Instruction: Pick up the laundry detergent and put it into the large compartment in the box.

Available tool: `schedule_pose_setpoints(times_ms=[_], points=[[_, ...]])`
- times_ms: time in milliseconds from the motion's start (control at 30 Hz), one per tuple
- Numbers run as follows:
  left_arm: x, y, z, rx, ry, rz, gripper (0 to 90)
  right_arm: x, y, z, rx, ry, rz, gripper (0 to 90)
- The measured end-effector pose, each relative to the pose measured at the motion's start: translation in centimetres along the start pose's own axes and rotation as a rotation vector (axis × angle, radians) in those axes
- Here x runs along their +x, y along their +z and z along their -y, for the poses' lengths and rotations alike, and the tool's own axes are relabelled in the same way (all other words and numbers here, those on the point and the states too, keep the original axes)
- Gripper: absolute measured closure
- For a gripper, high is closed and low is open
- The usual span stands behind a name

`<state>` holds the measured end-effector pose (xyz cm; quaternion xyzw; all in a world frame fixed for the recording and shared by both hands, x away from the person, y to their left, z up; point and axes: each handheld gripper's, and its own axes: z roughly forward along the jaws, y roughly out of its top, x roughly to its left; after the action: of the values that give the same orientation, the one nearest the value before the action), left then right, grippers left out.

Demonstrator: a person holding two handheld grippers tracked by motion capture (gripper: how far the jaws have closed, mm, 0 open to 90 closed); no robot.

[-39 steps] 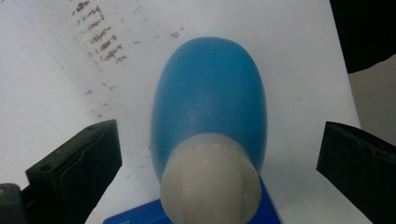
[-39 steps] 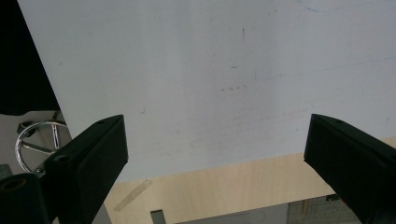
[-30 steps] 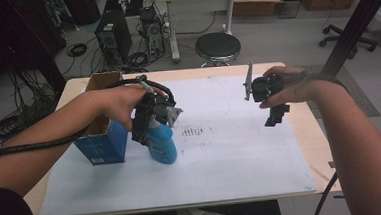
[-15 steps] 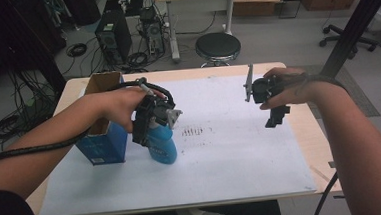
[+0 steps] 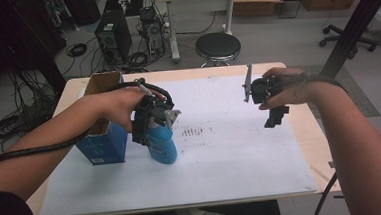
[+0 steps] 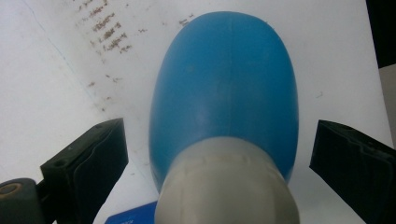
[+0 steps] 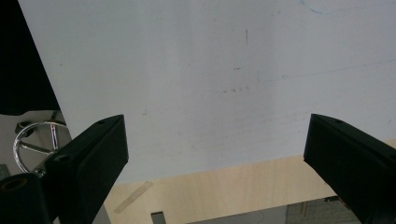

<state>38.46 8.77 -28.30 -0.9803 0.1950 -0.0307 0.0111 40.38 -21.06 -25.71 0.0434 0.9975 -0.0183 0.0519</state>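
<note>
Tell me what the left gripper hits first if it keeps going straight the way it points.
Likely the blue bottle: the left gripper has its open jaws on either side of it, apart from its sides, and the bottle's white cap sits closest, though depth is unclear.

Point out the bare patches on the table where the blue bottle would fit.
Free: the white sheet between the blue bottle and the right gripper, and its near strip along the front edge. Crowded: the left side, where the bottle stands by the blue box under the left gripper.

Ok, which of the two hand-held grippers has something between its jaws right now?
The left hand-held gripper: its open jaws straddle the blue plastic bottle with the grey cap without touching it. The right hand-held gripper has just the white table sheet beyond its jaws.
</note>
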Motion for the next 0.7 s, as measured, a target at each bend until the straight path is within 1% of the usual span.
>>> schedule_pose_setpoints(times_ms=[167,233,300,367,400,467,500,600,700], points=[[0.03,0.18,0.05,0.009,0.007,-0.009,6.3,-0.02,0.09,-0.09,0.002,-0.001,-0.002,6.2],[0.04,0.21,0.07,0.007,0.007,-0.015,7.2,-0.04,0.12,-0.13,-0.001,-0.006,-0.001,6.2],[0.1,0.11,0.02,0.007,0.017,-0.024,8.1,-0.04,0.13,-0.14,0.0,-0.006,-0.002,6.2],[0.09,0.12,0.0,0.002,0.01,-0.025,9.2,-0.05,0.16,-0.15,0.002,0.0,-0.002,6.2],[0.07,0.14,-0.02,0.001,0.016,-0.036,9.2,-0.05,0.16,-0.15,0.002,0.0,-0.002,6.2],[0.1,0.18,-0.09,0.0,0.02,-0.038,10.0,-0.1,0.2,-0.15,-0.002,-0.005,-0.001,6.2],[0.1,0.31,-0.14,-0.005,0.026,-0.046,11.3,-0.12,0.23,-0.12,-0.003,-0.005,0.0,6.3],[0.08,0.58,-0.25,0.005,0.039,-0.048,13.2,-0.12,0.3,-0.06,0.001,0.002,-0.004,6.3],[0.02,0.67,-0.26,0.009,0.038,-0.046,15.6,-0.16,0.4,0.01,0.001,0.002,-0.005,6.3]])
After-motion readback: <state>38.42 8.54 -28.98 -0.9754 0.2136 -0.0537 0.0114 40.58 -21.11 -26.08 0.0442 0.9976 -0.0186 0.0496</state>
